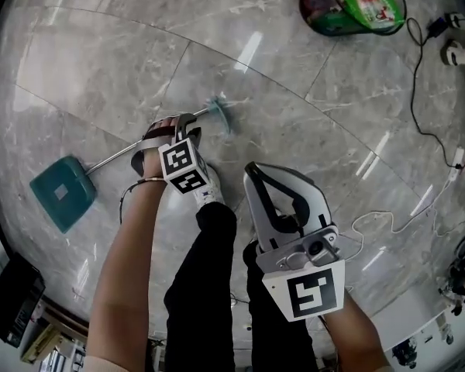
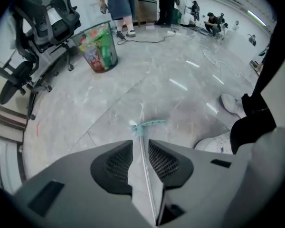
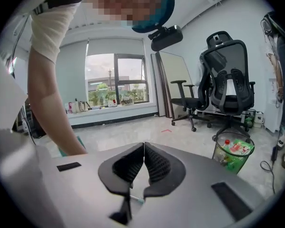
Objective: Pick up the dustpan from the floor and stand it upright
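The dustpan lies flat on the marble floor, its teal pan (image 1: pixel 62 193) at the left. Its thin metal handle (image 1: pixel 112 158) runs up-right to a teal end piece (image 1: pixel 220 113). My left gripper (image 1: pixel 188 124) points down over the handle. In the left gripper view the rod (image 2: pixel 143 160) runs along the gap between the jaws of the left gripper (image 2: pixel 141 145), which stand open and wider than the rod. The teal end piece (image 2: pixel 147 125) lies just beyond them. My right gripper (image 1: pixel 253 170) hangs above the floor with nothing in it, its jaws of the right gripper (image 3: pixel 144 145) meeting at the tips.
A mesh waste bin (image 1: pixel 353 4) full of green rubbish stands at the far right. A black cable (image 1: pixel 423 107) and a white cable (image 1: pixel 387 222) trail over the floor on the right. Office chairs (image 2: pixel 42 30) stand by the bin. My white shoe (image 1: pixel 210 189) is beside the handle.
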